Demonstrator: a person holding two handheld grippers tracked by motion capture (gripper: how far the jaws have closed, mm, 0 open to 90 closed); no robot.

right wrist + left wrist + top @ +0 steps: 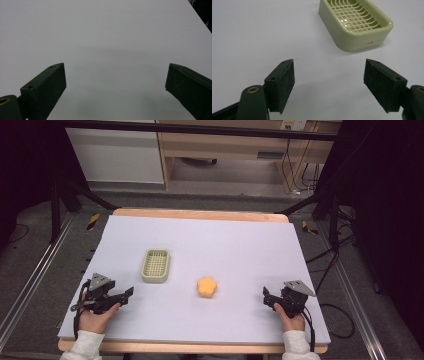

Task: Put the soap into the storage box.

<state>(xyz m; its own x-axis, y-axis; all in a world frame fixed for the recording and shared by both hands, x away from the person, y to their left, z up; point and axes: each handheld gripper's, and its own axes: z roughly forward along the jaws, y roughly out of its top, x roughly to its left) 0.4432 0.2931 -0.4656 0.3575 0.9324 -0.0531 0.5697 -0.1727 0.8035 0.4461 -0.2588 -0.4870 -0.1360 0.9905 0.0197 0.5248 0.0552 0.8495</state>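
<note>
Bright even overhead light, dark surroundings, soft shadows, slightly grainy, blurred close-ups

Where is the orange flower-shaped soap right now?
In the high view, the orange flower-shaped soap lies on the white table, near its middle, just right of the pale green plastic soap dish.

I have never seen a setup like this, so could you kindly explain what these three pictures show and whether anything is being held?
A person sits at a table with a white cover and holds a hand-operated tool with two black jaws in each hand: the left gripper and the right gripper. The high view looks down from above. The other two pictures come from small cameras riding on each gripper, looking along its jaws. On the table lie a pale green soap dish with a grid insert and an orange flower-shaped piece, apart from each other. Both grippers are open and hold nothing; the left gripper view faces the soap dish.
</note>
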